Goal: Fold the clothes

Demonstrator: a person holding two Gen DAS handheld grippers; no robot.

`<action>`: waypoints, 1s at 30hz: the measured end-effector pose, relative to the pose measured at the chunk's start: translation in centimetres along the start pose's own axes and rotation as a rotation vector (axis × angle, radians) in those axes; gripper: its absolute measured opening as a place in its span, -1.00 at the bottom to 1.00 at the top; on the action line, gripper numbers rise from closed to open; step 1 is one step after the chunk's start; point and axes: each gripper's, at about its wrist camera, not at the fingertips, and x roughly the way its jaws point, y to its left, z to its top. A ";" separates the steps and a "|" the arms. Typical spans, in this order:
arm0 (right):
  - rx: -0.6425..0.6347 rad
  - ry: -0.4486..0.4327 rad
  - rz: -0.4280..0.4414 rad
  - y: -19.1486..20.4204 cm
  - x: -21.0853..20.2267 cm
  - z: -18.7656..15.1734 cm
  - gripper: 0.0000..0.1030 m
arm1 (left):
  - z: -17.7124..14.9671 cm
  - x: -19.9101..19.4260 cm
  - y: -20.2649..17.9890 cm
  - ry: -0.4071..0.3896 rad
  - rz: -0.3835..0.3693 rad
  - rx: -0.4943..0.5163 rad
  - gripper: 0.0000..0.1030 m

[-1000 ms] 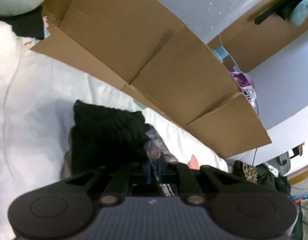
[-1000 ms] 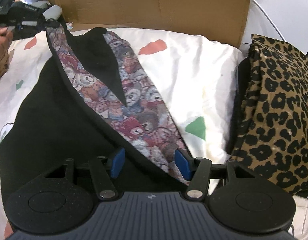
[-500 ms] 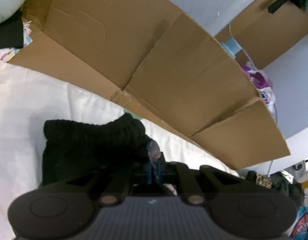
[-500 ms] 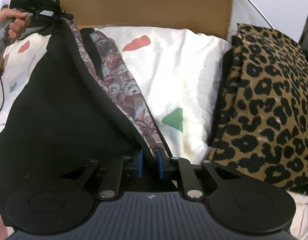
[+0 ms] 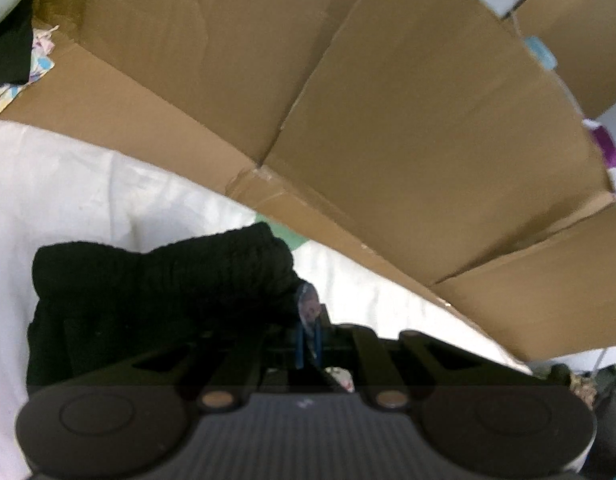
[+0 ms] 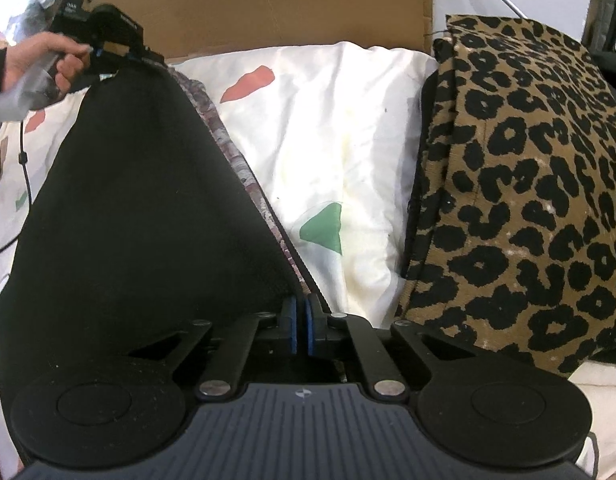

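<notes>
Stretched between the two grippers, a black garment [image 6: 140, 208] is held up over the bedding, its dark outer face turned toward the right wrist camera and a printed lining seen as a narrow mottled strip along its right edge. At the far left of the right wrist view, a hand [image 6: 40, 60] is wrapped around the left gripper [image 6: 142, 56], whose tips are pinched on the garment's upper corner. In the left wrist view the same left gripper [image 5: 308, 340] is seen with its blue pads [image 5: 300, 344] pressed nearly together on a fold of fabric, a bunched, ribbed black cuff or hem [image 5: 168, 276] bulging to the left of the tips and a scrap of the printed lining caught between them. Behind it, a creased brown cardboard sheet [image 5: 348, 100] is propped along the bed. Lower in the right wrist view, the right gripper [image 6: 302, 328] is clamped narrowly on the garment's lower corner, so that the cloth is drawn into a taut triangular shape rising from it. To the right of the cloth, a white bedsheet [image 6: 348, 128] with red and green patches is exposed, wrinkled and softly glossy. Farthest right, a leopard-print cloth [image 6: 528, 180] is laid in a flat folded stack, just beside the sheet.
</notes>
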 end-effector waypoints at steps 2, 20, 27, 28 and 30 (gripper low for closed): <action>0.021 0.000 0.009 -0.4 -0.1 0.1 -0.83 | 0.0 -0.5 -0.4 -0.005 0.003 0.025 -0.86; 0.183 -0.058 0.037 -1.9 -2.2 0.2 -0.83 | -2.3 -1.7 -3.6 0.061 0.028 0.299 -0.18; 0.139 -0.087 0.016 -1.5 -3.2 -0.3 -0.62 | -5.7 1.9 -4.3 0.097 0.043 0.297 -0.18; 0.138 -0.092 0.006 -1.4 -3.2 -0.3 -0.62 | -6.0 2.3 -4.4 0.093 0.048 0.298 -0.18; 0.131 -0.068 -0.005 -1.6 -3.1 -0.4 -0.62 | -6.3 3.0 -4.7 0.082 0.055 0.302 -0.15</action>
